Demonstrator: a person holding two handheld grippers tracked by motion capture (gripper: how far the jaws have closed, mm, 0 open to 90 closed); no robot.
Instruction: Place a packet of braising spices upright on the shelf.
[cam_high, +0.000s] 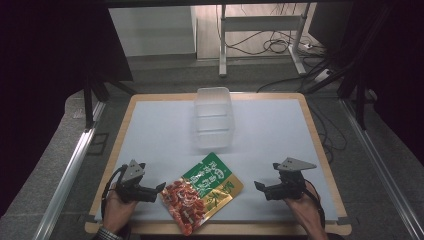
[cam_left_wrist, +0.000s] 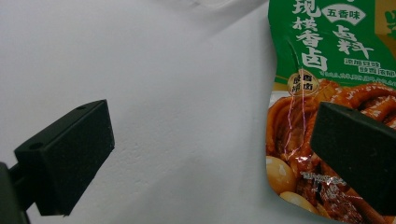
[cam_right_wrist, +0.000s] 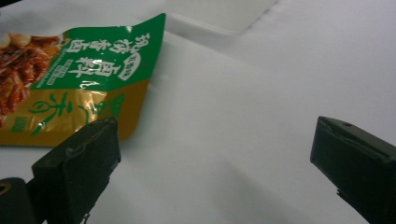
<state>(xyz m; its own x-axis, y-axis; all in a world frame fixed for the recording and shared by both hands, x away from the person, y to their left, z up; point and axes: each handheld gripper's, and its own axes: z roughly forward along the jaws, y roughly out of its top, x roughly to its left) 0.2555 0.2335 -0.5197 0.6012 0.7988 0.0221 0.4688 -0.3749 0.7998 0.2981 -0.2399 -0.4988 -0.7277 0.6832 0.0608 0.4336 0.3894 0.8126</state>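
A green, orange and red food pouch (cam_high: 202, 195) lies flat on the white-topped bench (cam_high: 260, 130), close to its near edge, and everything else is placed from it. Just beyond the pouch, toward the far edge, stands a clear plastic tub (cam_high: 214, 118) with bare white surface on either side of it. The left tool (cam_high: 156, 192) sits just beside the pouch's left side, its jaws wide apart and holding nothing; in the left gripper view (cam_left_wrist: 212, 154) one jaw overlaps the printed picture on the pouch (cam_left_wrist: 327, 107), though whether it touches cannot be told. The right tool (cam_high: 261, 189) is well to the right of the pouch, with open bench between them, its jaws spread wide and empty; the right gripper view (cam_right_wrist: 212, 163) shows the pouch (cam_right_wrist: 79, 79) up and to the left beyond one jaw. The pouch's near corner reaches almost to the bench's wooden rim. The tub's walls are faint against the white top. Both gripper views cut the pouch off at the frame edge.
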